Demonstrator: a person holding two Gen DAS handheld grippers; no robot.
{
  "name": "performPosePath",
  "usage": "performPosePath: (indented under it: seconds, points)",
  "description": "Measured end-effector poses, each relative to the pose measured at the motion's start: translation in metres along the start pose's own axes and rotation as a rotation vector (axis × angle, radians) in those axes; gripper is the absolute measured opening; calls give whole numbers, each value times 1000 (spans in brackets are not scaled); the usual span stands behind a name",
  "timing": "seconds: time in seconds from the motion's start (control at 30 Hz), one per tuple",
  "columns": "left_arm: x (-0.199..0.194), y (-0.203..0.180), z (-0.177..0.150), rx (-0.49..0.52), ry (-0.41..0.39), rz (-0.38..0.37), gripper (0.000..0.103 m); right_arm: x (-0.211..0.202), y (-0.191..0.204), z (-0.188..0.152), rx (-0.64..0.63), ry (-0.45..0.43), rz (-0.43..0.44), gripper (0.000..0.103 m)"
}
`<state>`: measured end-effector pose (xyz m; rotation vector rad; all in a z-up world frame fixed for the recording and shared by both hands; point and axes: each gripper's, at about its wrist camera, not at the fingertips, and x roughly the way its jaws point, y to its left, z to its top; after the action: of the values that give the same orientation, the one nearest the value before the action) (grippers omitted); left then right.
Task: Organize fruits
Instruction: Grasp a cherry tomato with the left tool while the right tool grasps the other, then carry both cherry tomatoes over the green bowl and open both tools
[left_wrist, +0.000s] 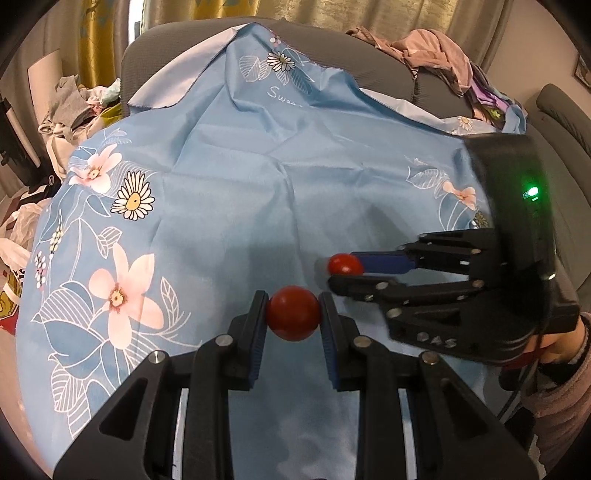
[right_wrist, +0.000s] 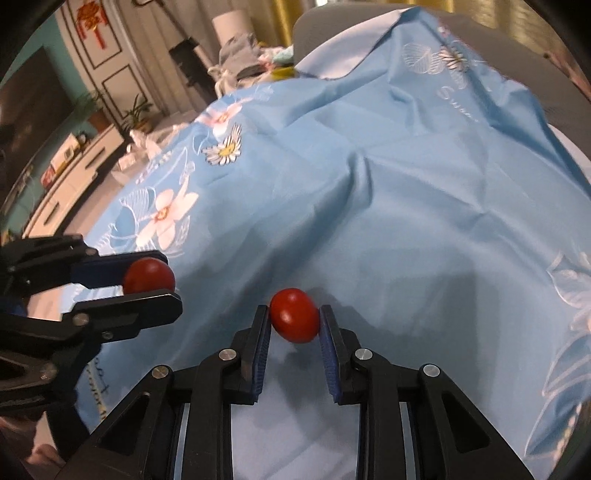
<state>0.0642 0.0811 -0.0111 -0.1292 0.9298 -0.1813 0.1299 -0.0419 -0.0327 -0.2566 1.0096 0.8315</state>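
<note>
Left tool (left_wrist: 293, 314) clamped on round red fruit (left_wrist: 293, 313), right tool (right_wrist: 294, 320) clamped on oval red fruit (right_wrist: 294, 320), each pinched at the fingertips, both near together above blue floral cloth (left_wrist: 229, 192)

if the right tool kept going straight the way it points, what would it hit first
Apart from the red fruit the right tool already holds, the blue flowered cloth that rises ahead of it seems the first thing. The left tool sits off to the side, though depth is hard to judge.

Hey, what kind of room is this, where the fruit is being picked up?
Most likely a home living room: a grey sofa draped with a floral blue cloth, piled clothes, curtains, and a TV cabinet.
</note>
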Motion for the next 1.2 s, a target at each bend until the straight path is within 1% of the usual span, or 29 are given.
performPosePath:
  seconds: [0.17,0.27,0.43,0.83,1.07,1.2]
  points:
    - [-7,-8,-5,14,-2,0,27,-21,-4,-14,62,-39,15,28]
    - [-10,-16,-8,32,1,-3,27,-35,-9,-29,116,-71,37,28]
    - [-15,-31,-12,62,1,-8,27,-58,-10,-48,178,-124,43,28]
    - [-18,-86,-17,165,11,-54,27,-121,-13,-98,280,-253,11,28]
    - [-17,-119,-13,233,15,-79,27,-154,-30,-126,349,-328,-27,28]
    - [-17,-143,-8,291,9,-89,27,-172,-43,-143,389,-367,-59,28]
